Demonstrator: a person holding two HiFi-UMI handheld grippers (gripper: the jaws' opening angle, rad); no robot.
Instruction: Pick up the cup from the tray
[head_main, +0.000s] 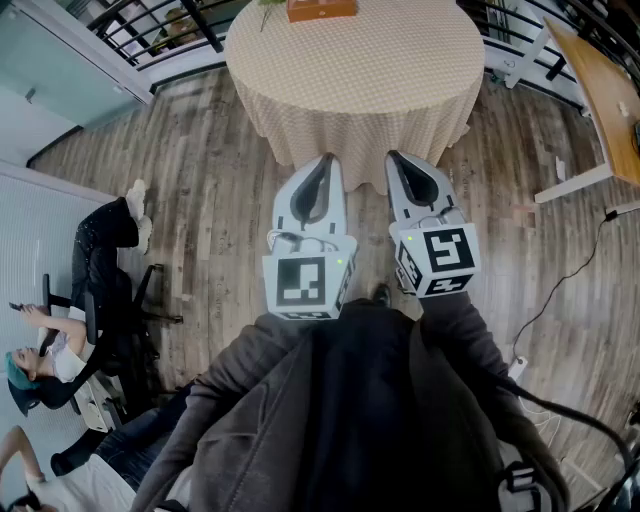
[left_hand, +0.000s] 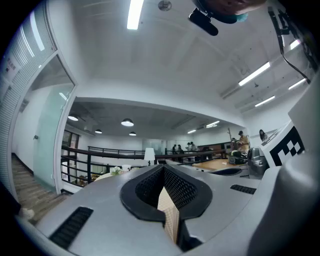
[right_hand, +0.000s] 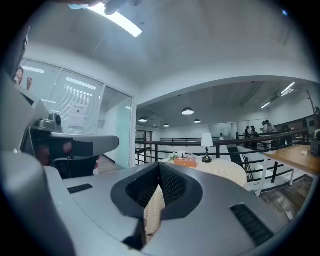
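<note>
I hold both grippers level and side by side in front of my body, short of a round table with a beige patterned cloth. In the head view, the left gripper and the right gripper both have their jaws closed to a point, with nothing between them. The left gripper view shows its own gripper shut, and the right gripper view shows the right gripper shut. An orange box sits on the table's far side. I cannot make out a cup or a tray; small pale items by the orange box are too small to tell.
A white lamp stands on the table. A black railing runs behind it. A wooden desk stands at the right, with a cable on the wood floor. People sit at the left near a glass wall.
</note>
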